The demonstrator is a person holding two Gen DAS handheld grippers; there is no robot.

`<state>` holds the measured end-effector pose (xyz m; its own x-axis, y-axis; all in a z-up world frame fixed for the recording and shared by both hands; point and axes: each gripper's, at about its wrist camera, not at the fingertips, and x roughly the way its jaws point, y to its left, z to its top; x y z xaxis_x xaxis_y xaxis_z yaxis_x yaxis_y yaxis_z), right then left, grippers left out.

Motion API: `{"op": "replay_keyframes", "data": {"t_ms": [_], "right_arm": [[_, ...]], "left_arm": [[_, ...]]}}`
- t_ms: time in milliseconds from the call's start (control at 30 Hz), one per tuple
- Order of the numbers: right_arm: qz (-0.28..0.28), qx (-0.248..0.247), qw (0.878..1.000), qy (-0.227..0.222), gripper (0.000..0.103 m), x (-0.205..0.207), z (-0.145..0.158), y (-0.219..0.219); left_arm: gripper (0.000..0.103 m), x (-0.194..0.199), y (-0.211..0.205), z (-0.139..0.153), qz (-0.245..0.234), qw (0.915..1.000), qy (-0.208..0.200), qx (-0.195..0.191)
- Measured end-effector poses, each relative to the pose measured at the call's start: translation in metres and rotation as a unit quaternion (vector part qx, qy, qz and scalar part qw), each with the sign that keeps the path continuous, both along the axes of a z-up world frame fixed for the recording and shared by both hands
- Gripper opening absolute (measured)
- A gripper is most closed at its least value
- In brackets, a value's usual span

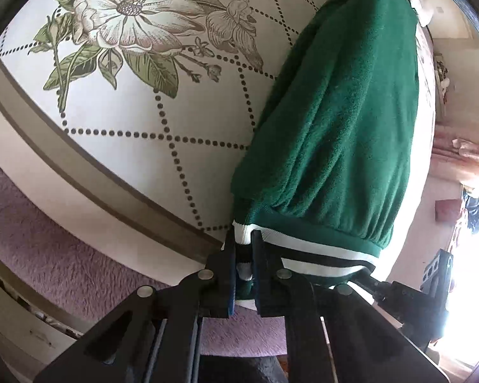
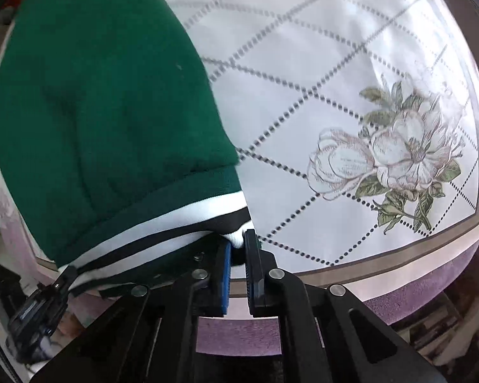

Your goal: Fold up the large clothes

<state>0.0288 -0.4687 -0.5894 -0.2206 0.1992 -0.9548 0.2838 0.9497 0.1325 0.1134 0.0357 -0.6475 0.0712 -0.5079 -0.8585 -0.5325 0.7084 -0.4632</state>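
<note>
A dark green fleece garment [image 1: 335, 121] with a white, black and green striped ribbed hem lies lengthwise on the table; it also shows in the right wrist view [image 2: 105, 102]. My left gripper [image 1: 243, 239] is shut on the left corner of the hem [image 1: 306, 249]. My right gripper [image 2: 239, 239] is shut on the right corner of the hem [image 2: 163, 223]. Both hold the hem at the near table edge. The garment's far end is mostly out of view.
The table wears a white cloth [image 1: 137, 118] with dotted diamond lines and printed flowers [image 2: 392, 156], over a mauve fuzzy cover [image 1: 48, 223]. Each view shows the other gripper's body beside the hem [image 1: 431, 287] [image 2: 38, 312]. Room clutter lies beyond the table.
</note>
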Motion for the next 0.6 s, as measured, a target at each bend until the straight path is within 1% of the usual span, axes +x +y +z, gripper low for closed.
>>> {"op": "replay_keyframes", "data": {"t_ms": [67, 100, 133, 167, 200, 267, 333, 400, 467, 500, 533, 567, 600], "right_arm": [[-0.006, 0.009, 0.999, 0.035, 0.023, -0.004, -0.010, 0.005], [-0.018, 0.016, 0.998, 0.051, 0.033, -0.008, -0.012, 0.002], [-0.029, 0.023, 0.998, 0.053, 0.035, -0.006, -0.009, 0.018], [-0.039, 0.032, 0.998, 0.049, 0.035, -0.001, -0.007, -0.005], [-0.048, 0.038, 0.997, 0.039, 0.035, -0.002, 0.001, -0.010], [-0.057, 0.046, 0.997, 0.000, 0.040, -0.001, 0.021, -0.020], [-0.055, 0.070, 0.995, -0.038, 0.054, 0.006, 0.031, -0.024], [-0.033, 0.087, 0.994, -0.064, 0.054, 0.014, 0.033, -0.015], [-0.020, 0.101, 0.992, -0.073, 0.054, 0.024, 0.027, -0.004], [-0.019, 0.101, 0.992, -0.078, 0.054, 0.037, 0.030, 0.004], [-0.011, 0.104, 0.991, -0.085, 0.054, 0.040, 0.030, 0.011], [0.015, 0.082, 0.993, -0.085, 0.054, 0.038, 0.023, 0.019], [0.050, 0.041, 0.996, -0.065, 0.054, 0.041, 0.001, 0.023]], "left_arm": [[0.008, 0.002, -0.001, 0.008, -0.010, 0.9999, -0.004, 0.000], [0.010, 0.002, 0.001, 0.013, -0.015, 0.9999, -0.004, 0.000], [0.010, 0.002, 0.003, 0.019, -0.016, 0.9998, -0.006, -0.007], [0.012, 0.001, 0.007, 0.026, -0.013, 0.9998, -0.007, -0.013], [0.012, 0.000, 0.012, 0.032, -0.010, 0.9998, -0.003, -0.018], [0.013, -0.001, 0.020, 0.044, 0.001, 0.9996, -0.001, -0.029], [0.014, 0.001, 0.027, 0.052, 0.011, 0.9994, -0.008, -0.030], [0.024, 0.006, 0.031, 0.054, 0.018, 0.9990, -0.017, -0.038], [0.029, 0.013, 0.032, 0.052, 0.026, 0.9988, -0.023, -0.034], [0.029, 0.020, 0.031, 0.049, 0.027, 0.9987, -0.030, -0.033], [0.029, 0.020, 0.021, 0.046, 0.022, 0.9988, -0.034, -0.029], [0.029, 0.025, 0.016, 0.042, 0.014, 0.9990, -0.038, -0.019], [0.029, 0.030, 0.010, 0.039, 0.004, 0.9992, -0.039, -0.008]]}}
